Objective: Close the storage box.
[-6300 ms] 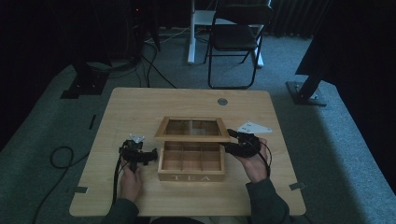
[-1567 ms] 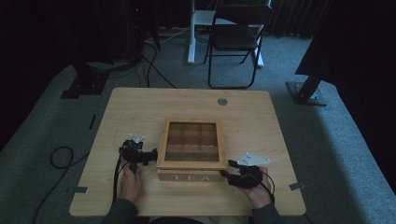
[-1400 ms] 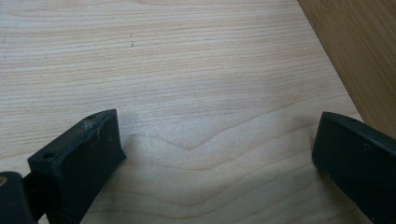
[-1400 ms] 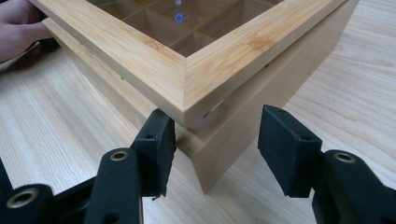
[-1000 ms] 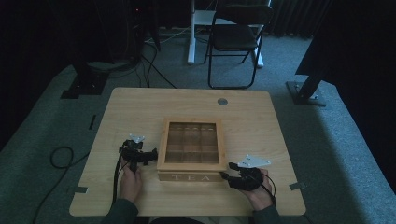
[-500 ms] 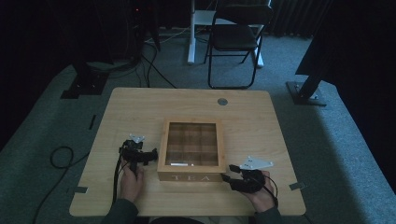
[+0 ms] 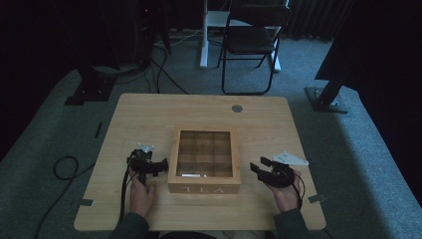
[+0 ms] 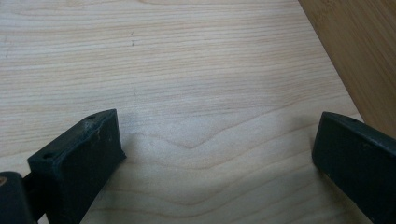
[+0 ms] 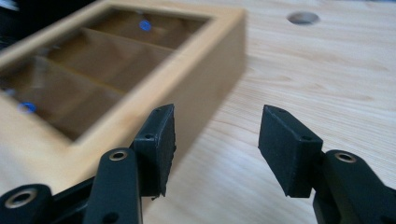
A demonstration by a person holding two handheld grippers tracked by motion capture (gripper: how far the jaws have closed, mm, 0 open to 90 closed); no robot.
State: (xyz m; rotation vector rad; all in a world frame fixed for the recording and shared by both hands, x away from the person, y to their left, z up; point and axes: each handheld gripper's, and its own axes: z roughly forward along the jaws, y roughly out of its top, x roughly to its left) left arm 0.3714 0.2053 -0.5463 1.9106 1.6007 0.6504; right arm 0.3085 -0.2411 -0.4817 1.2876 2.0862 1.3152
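On the floor beyond the work area stands a folding chair (image 7: 251, 37), dark and well apart from everything else. Nearer, the wooden table (image 7: 149, 114) carries a round port (image 7: 237, 108) near its far edge. At the table's middle, toward the near side, sits the tea box (image 7: 204, 188), lid down, its glass pane showing the dividers inside and the front wall lettered TEA. Just left of the box, the left gripper (image 7: 160, 166) rests low over bare wood, jaws spread wide with nothing between them. Right of the box and clear of it, the right gripper (image 7: 258, 165) is held with jaws partly apart and empty, aimed toward the box's right wall (image 9: 210, 79).
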